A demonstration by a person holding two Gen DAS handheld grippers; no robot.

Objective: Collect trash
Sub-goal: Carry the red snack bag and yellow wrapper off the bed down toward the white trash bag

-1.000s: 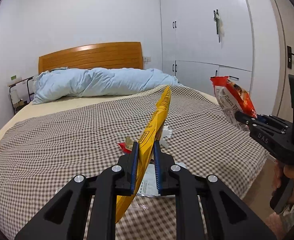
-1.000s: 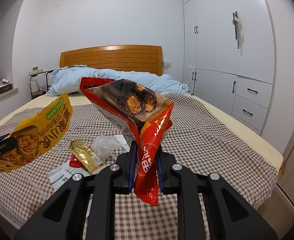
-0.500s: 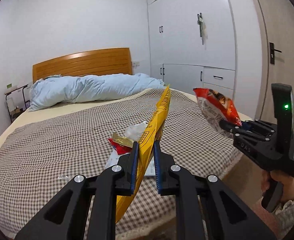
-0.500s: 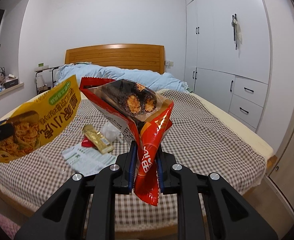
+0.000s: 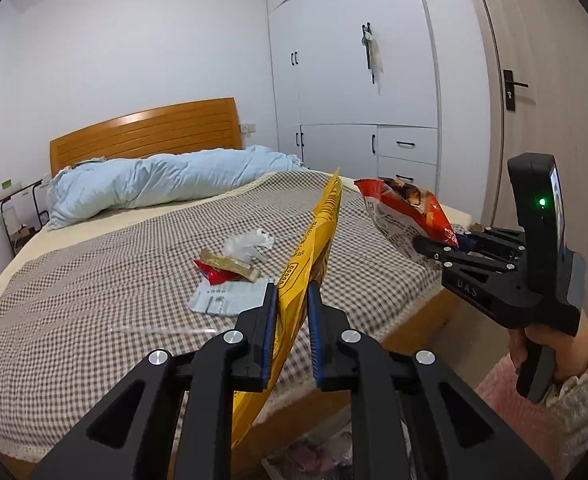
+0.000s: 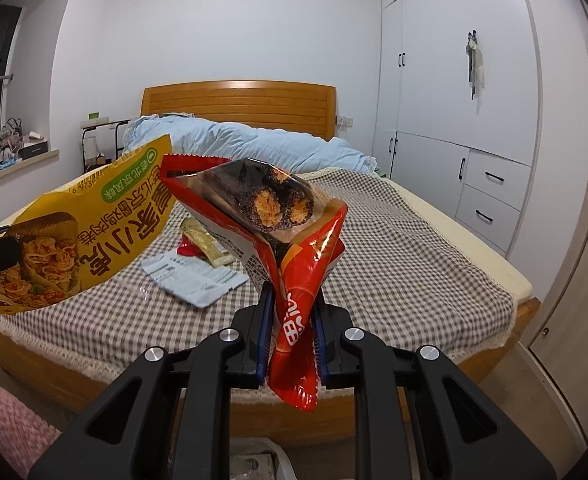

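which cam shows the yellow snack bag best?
Right wrist view: the yellow snack bag faces the lens broadside, print and food photo legible. Left wrist view shows it edge-on, a thin strip between the left gripper fingers.

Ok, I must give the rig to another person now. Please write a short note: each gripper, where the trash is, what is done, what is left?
Left gripper: shut on the yellow bag, held in the air.
Right gripper: shut on the red bag, also in the air.
Both grippers are at the foot of the bed, past its edge.
Still on the bed: a white packet, a gold wrapper over a small red wrapper, and a crumpled white plastic piece.
Done: two bags picked up.
Left: drop both bags, likely in the bag or bin partly seen on the floor below, then collect the remaining pieces.
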